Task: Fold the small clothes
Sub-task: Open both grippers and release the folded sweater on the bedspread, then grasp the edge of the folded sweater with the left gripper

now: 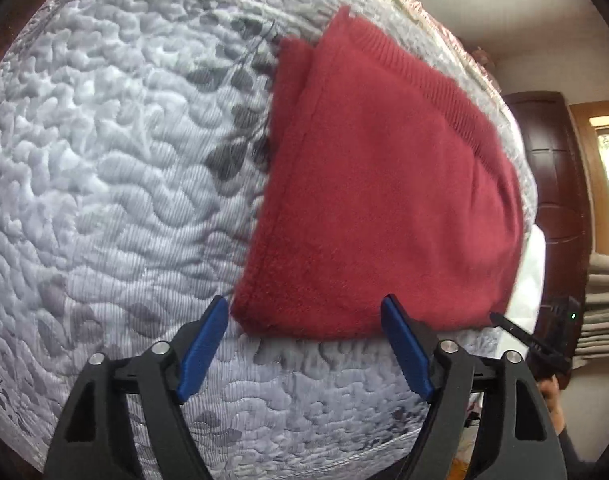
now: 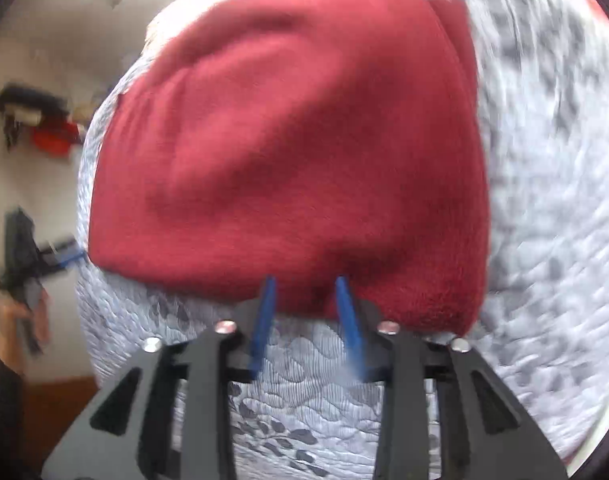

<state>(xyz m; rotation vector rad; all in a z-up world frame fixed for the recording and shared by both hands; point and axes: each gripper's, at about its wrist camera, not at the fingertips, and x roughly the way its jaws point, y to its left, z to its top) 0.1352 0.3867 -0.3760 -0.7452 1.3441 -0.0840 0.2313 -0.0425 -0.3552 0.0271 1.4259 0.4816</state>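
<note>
The red sweater (image 1: 380, 184) lies folded on the bed (image 1: 116, 184). My left tool (image 1: 304, 320) gapes wide at its near edge, empty; my right tool (image 2: 306, 284) is part-open, nothing held. Folding looks nearly done; next I'd tidy or set it aside.

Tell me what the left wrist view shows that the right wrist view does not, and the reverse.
Only the left wrist view shows the left claw close up, open, its blue fingers just short of the sweater's near edge, plus a dark wooden door and a window. Only the right wrist view shows the right claw close up, open, its tips at the sweater's near edge, and red items on a wall. Both share the folded red sweater on the grey quilted mattress, and each glimpses the other claw at the side.
</note>
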